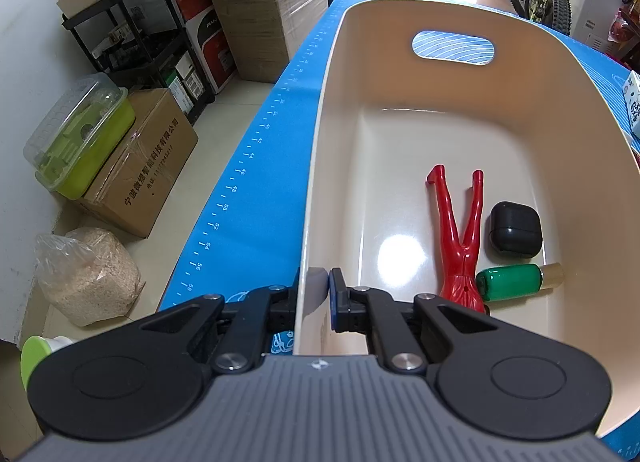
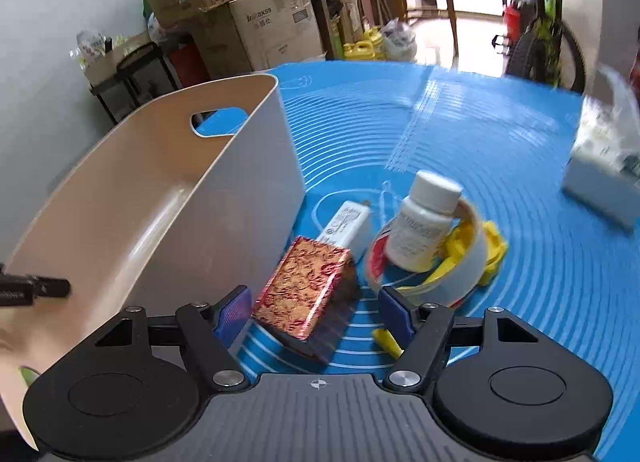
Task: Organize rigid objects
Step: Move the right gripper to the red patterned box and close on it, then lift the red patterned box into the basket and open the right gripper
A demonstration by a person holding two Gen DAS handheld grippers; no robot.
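Left wrist view: the left gripper (image 1: 318, 286) has its jaws clenched on the near wall of the beige bin (image 1: 560, 110); beyond them lie a red figure (image 1: 460, 238), a black case (image 1: 514, 227) and a green bottle (image 1: 514, 282). Right wrist view: the right gripper (image 2: 316, 312) has its jaws released, a red-gold box (image 2: 306, 290) between them on the bench (image 2: 540, 262), untouched.

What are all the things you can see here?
bin: one, beige, on mat
mat: one, blue
figure: one, red, in bin
case: one, black, in bin
bottle: one, green, in bin
box: one, red-gold, on mat
charger: one, white, by bin
pill bottle: one, white, inside tape ring
left gripper: shut on bin wall
right gripper: open around box
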